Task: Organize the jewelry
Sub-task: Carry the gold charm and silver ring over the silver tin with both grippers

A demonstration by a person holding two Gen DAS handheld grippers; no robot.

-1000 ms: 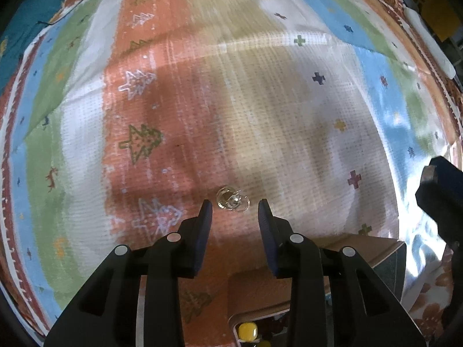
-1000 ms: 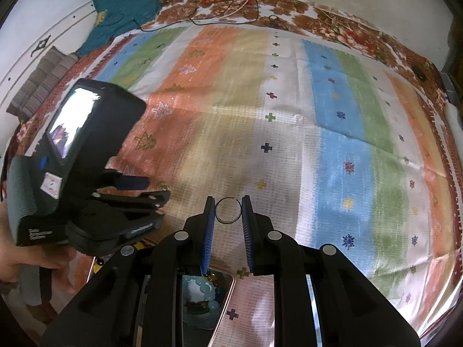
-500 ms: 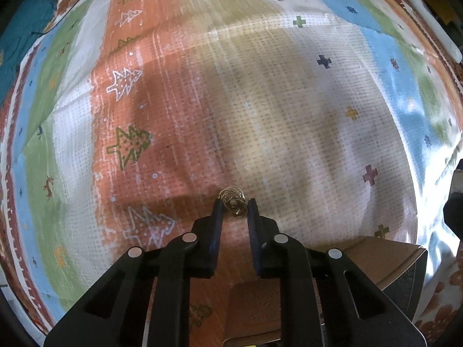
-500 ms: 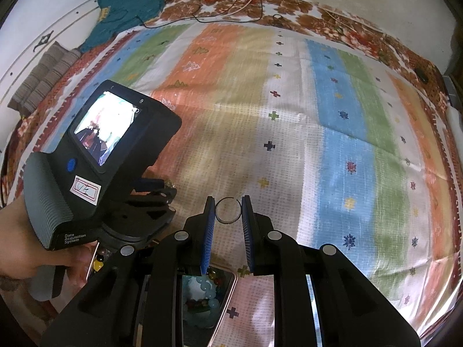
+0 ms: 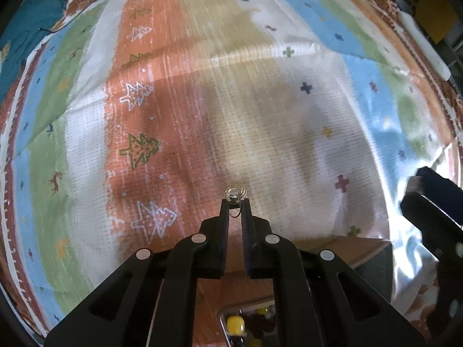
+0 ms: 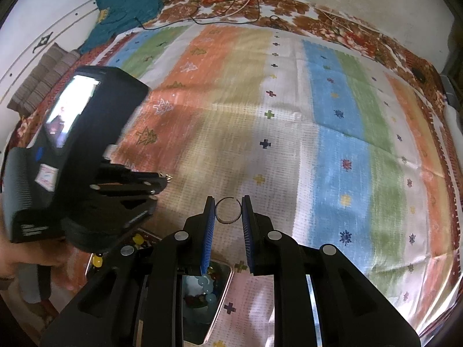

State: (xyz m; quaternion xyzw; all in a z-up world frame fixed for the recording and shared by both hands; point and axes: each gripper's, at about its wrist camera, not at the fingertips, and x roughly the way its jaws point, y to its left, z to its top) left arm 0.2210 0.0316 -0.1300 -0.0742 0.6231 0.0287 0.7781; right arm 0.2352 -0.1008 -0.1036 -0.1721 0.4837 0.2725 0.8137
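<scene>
the left gripper (image 5: pixel 235 202) has just pinched shut on the small coiled wire earring (image 5: pixel 235 193), which a second ago lay loose on the striped cloth (image 5: pixel 173 133) between wide-apart jaws. now the pads press on it, its clear bead and coil stick out past the fingertips, and a thin hook loop hangs in the narrow gap below. the piece looks raised off the cloth, so the pick-up seems done and what is left is to carry it to the jewelry box (image 5: pixel 249 321).

the right gripper (image 6: pixel 227 211) has not changed: its jaws are closed on a thin metal ring (image 6: pixel 227 210), an open hoop held by its two sides, just above the box and nearer the camera than any cloth pattern.

the box is the landmark. in the left wrist view its brown lid sits directly under the left gripper, with a yellow bead (image 5: pixel 233 324) showing in an open compartment. in the right wrist view a mirrored tray of the box (image 6: pixel 220 277) with pale beads lies under the right jaws.

both grippers crowd over the box. the left tool's body and a hand (image 6: pixel 26 257) sit to the left of it, so the two could bump if they lower together. far beyond the box lie a teal garment (image 6: pixel 127 5) and loose cables (image 6: pixel 231 11), well apart from the work.
</scene>
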